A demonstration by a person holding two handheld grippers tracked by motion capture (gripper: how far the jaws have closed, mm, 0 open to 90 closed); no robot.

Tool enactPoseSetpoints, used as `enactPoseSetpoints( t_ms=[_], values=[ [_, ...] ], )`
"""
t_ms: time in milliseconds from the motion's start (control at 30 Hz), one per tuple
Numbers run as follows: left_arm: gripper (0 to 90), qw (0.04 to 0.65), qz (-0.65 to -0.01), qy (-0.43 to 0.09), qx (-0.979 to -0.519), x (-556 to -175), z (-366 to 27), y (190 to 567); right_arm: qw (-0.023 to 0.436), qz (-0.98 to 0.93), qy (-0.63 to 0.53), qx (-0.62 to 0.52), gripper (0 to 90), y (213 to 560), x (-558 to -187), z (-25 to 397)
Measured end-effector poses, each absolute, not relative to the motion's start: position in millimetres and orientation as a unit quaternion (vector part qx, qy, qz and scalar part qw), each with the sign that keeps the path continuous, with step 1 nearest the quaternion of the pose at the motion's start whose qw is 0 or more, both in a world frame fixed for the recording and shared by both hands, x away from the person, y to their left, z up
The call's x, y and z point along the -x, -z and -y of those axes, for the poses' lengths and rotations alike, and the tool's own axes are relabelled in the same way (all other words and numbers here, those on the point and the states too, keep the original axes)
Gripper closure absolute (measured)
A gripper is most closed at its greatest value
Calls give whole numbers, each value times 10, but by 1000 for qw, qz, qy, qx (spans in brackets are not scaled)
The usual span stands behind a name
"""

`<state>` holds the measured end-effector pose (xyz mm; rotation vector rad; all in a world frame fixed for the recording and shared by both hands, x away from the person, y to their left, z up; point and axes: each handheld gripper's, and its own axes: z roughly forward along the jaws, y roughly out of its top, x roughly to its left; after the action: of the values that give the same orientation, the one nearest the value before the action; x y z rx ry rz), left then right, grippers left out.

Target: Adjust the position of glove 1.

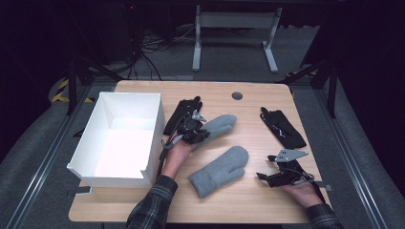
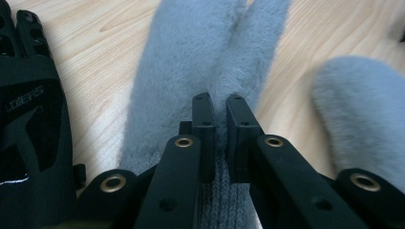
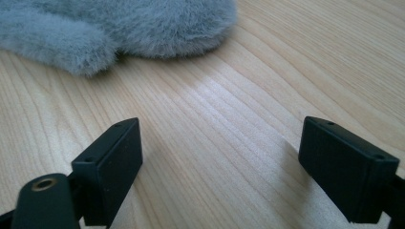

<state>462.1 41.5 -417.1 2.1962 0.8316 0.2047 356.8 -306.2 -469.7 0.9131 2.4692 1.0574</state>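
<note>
Where the white box (image 1: 125, 138) fills the left third of the high view, its open side faces the near desk (image 1: 248, 200) edge and its left wall overhangs the desk's left rim. Just right of it, a black glove (image 1: 180, 114) lies against the box's upper right corner, and the left gripper (image 1: 197, 130) sits beside it, clenched on the cuff end of the upper grey mitten (image 1: 217, 126). Its own view adds what the high view cannot: the jaws nearly meet, pinching a ridge of fluffy fabric (image 2: 215, 71) above the ribbed knit cuff, with the black glove's printed back (image 2: 28, 119) at the left edge.

At lower centre of the high view lies the second grey mitten (image 1: 220, 171), tilted, apart from the first. Bare wood stays open between the two mittens and along the near edge. Farther right, the right gripper (image 1: 267, 177) rests low on the desk, released; its view shows the jaws spread wide over bare wood (image 3: 219, 143), the second mitten's fluffy end (image 3: 119, 28) in the upper left. Another black glove (image 1: 282, 128) lies above it, near the right rim.
</note>
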Motion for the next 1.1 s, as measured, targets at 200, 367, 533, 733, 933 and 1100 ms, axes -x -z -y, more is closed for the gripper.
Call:
enactPoseSetpoints(
  t_ms=[200, 367, 533, 733, 933, 1100],
  values=[
    [850, 397, -322, -72, -856, -4447, -440, 3999, 152, -860, -368, -319, 153, 4697, -3567, 3061],
    [851, 403, -313, -74, -857, -4290, -447, 3897, 152, -860, -368, -319, 153, 4697, -3567, 3061],
    [852, 410, -304, -64, -857, -4114, -447, 3828, 152, -860, -368, -319, 153, 4697, -3567, 3060],
    [853, 419, -295, -60, -857, -3885, -421, 3749, 152, -860, -368, -319, 153, 4697, -3567, 3060],
    [853, 417, -287, -64, -860, -3722, -394, 3683, 152, -860, -368, -320, 153, 4697, -3567, 3060],
    [853, 416, -285, -54, -862, -3598, -371, 3750, 152, -860, -368, -320, 153, 4697, -3567, 3060]
  ],
)
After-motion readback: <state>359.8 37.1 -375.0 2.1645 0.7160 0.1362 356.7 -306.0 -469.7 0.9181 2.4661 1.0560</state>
